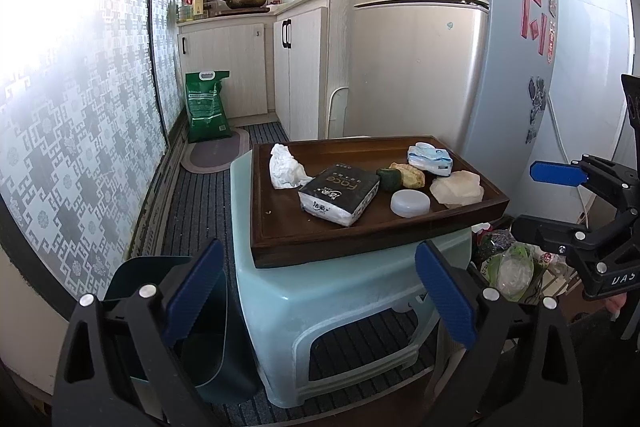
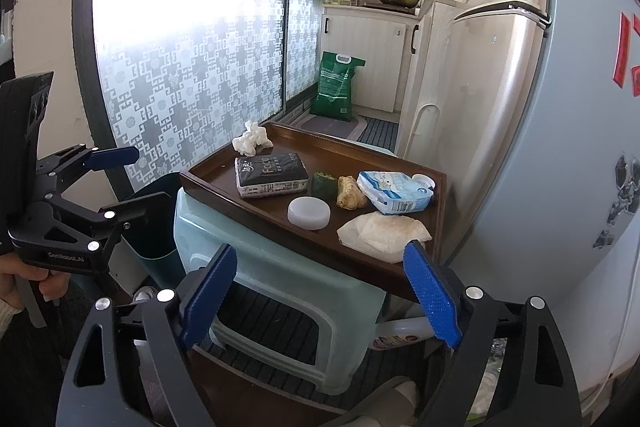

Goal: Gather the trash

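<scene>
Trash such as the crumpled tissue (image 1: pixel 286 167) lies on the wooden tray (image 1: pixel 472 217), beside the dark bin (image 1: pixel 208 347). Left gripper (image 1: pixel 320 297) and right gripper (image 2: pixel 320 291) hover wide, empty, positioned for reaching in.

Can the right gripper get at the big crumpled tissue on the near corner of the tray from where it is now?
Probably yes. The right gripper is open and empty, and the crumpled tissue lies at the tray's near corner just beyond its right finger, with nothing between them. The round lid sits off to the side.
</scene>
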Demonstrator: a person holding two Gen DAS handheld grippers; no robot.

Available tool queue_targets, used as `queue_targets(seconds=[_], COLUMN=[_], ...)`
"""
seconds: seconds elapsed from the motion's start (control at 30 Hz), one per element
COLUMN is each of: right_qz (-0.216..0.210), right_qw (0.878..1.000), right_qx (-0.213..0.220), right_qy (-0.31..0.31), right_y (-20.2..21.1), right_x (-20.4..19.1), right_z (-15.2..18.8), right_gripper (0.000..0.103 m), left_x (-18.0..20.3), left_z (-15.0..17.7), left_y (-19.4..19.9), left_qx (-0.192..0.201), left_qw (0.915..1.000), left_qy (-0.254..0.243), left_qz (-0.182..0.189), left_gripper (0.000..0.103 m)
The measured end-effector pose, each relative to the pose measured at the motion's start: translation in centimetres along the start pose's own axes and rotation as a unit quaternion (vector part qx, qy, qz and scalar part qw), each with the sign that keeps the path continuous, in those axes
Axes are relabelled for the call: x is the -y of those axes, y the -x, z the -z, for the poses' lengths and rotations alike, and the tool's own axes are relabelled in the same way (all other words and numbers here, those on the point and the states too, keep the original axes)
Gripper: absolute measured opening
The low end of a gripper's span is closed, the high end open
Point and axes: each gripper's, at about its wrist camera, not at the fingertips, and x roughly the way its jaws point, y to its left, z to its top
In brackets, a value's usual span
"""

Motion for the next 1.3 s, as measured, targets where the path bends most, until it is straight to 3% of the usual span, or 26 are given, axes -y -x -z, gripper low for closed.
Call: queue_targets(seconds=[0.07,0.3,0.53,0.7,0.97,1.3], right_qz=[0.001,-0.003,-0.022,-0.033,-0.035,-0.068], right_qw=[1.0,1.0,1.0,0.999,0.999,0.996], right_qx=[0.0,0.005,0.009,0.002,-0.02,-0.06], right_qy=[-0.001,-0.006,-0.013,-0.021,-0.003,0.024], right_y=[0.0,0.6,0.8,0.3,-1.9,-6.1], right_x=[0.1,0.3,0.9,1.8,3.0,3.4], right_z=[0.1,-0.2,-1.9,-3.2,-5.3,-7.4], right_gripper=[0.086,0.086,0.078,0.065,0.048,0.04], left_x=[0.1,-0.5,-1.2,-1.6,-3.1,-4.3], left_z=[0.0,-0.8,-3.4,-4.5,-6.3,-7.8], left_y=[-0.1,-0.1,-1.2,-3.5,-8.3,-13.3], left_qx=[-0.003,-0.017,-0.032,-0.059,-0.095,-0.132], left_qw=[1.0,0.9994,0.9991,0.9979,0.9954,0.9912], left_qy=[-0.001,0.02,0.014,0.008,0.009,0.011], left_qz=[0.001,0.024,0.023,0.025,0.006,-0.008], left_gripper=[0.087,0.077,0.06,0.05,0.046,0.037])
